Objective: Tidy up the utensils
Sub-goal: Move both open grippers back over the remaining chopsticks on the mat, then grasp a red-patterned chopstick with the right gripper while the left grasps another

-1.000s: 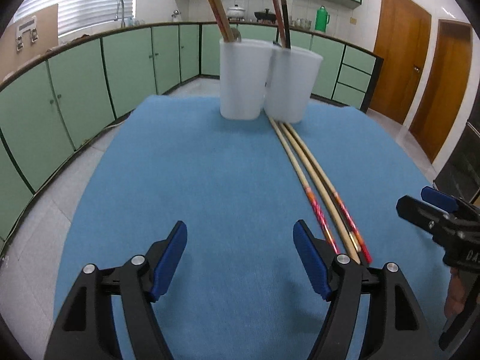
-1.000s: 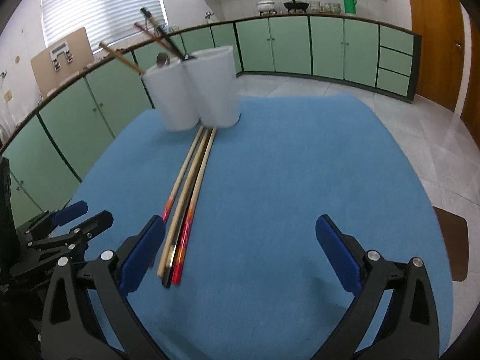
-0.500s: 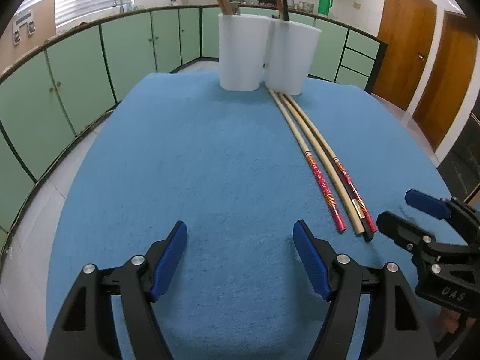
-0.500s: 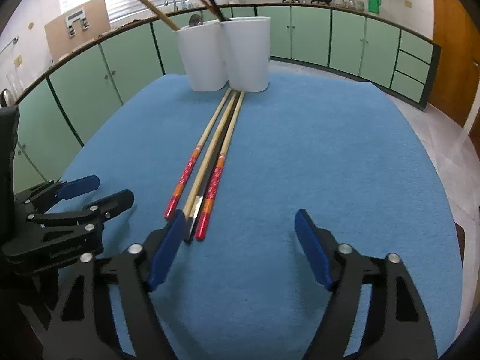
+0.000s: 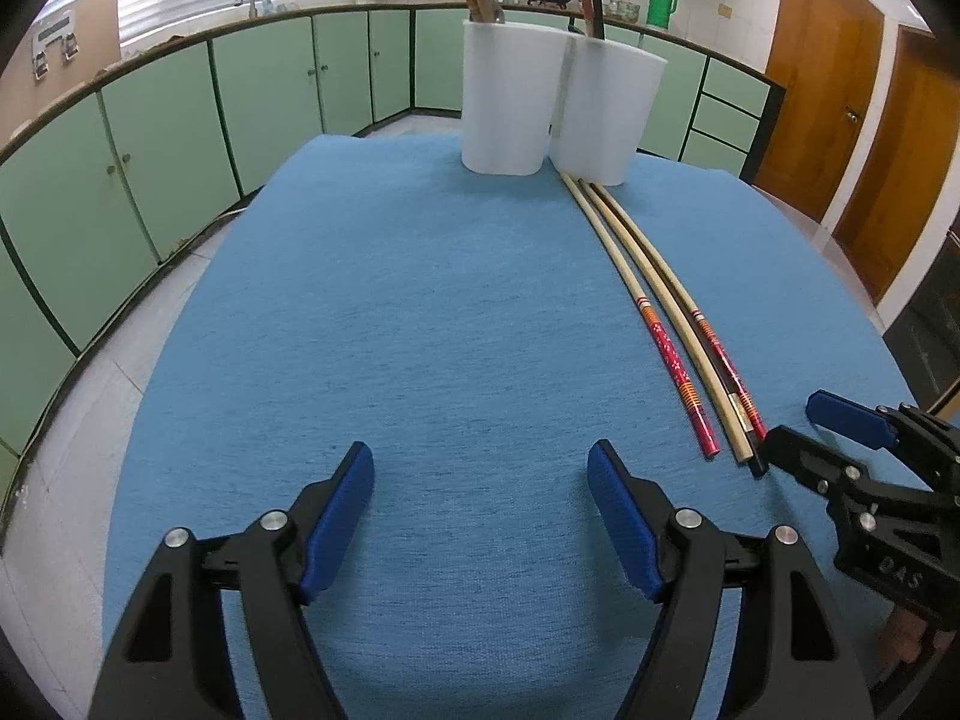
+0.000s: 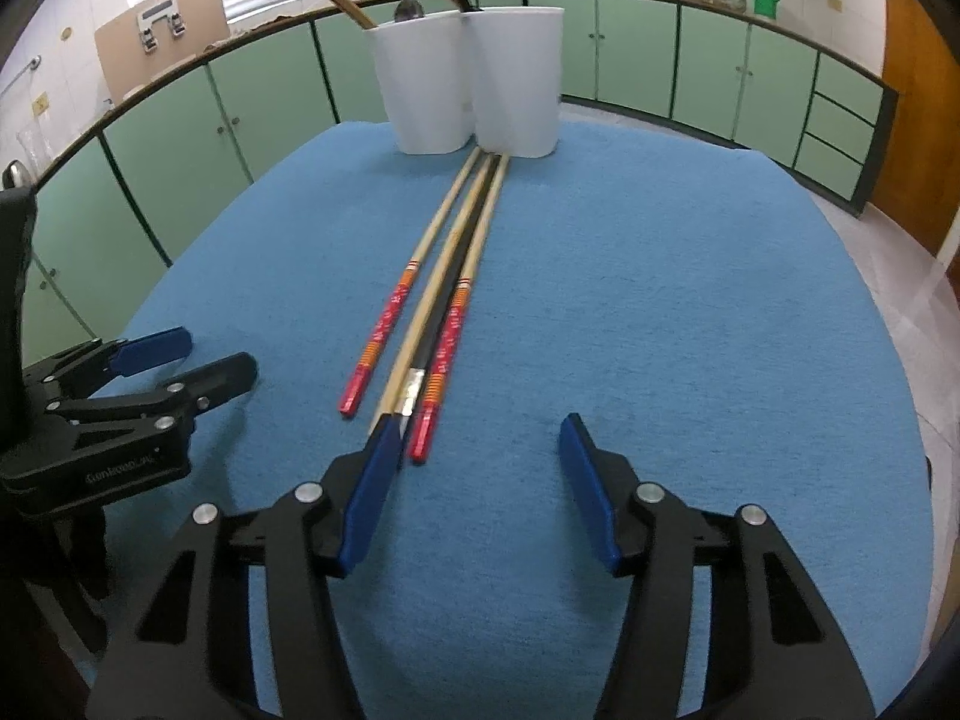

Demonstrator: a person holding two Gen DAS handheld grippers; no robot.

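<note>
Several chopsticks [image 6: 433, 300] lie side by side on the blue mat [image 6: 660, 300], running from the two white cups [image 6: 474, 84] toward me. Two have red patterned ends, one is plain bamboo and one is black. My right gripper [image 6: 479, 429] is at their near ends and its jaws are closing. The left pad hides the tips of the bamboo and black sticks, and one red end [image 6: 421, 447] lies just inside it, with no pad pressing on it. My left gripper [image 5: 480, 461] hovers open over bare mat, left of the chopsticks [image 5: 660, 324]. The right gripper [image 5: 822, 429] shows beside it.
Both cups [image 5: 510, 102] hold upright utensils: chopsticks, and a spoon in the left one. They stand touching each other at the mat's far edge. Green cabinets [image 5: 150, 150] curve around the table and wooden doors [image 5: 840, 72] stand at the right. My left gripper [image 6: 174, 360] sits at the mat's left edge.
My right gripper's jaws have narrowed a good deal and it has shifted so its left pad reaches the chopsticks' near ends. The left gripper has stayed open and nearly still.
</note>
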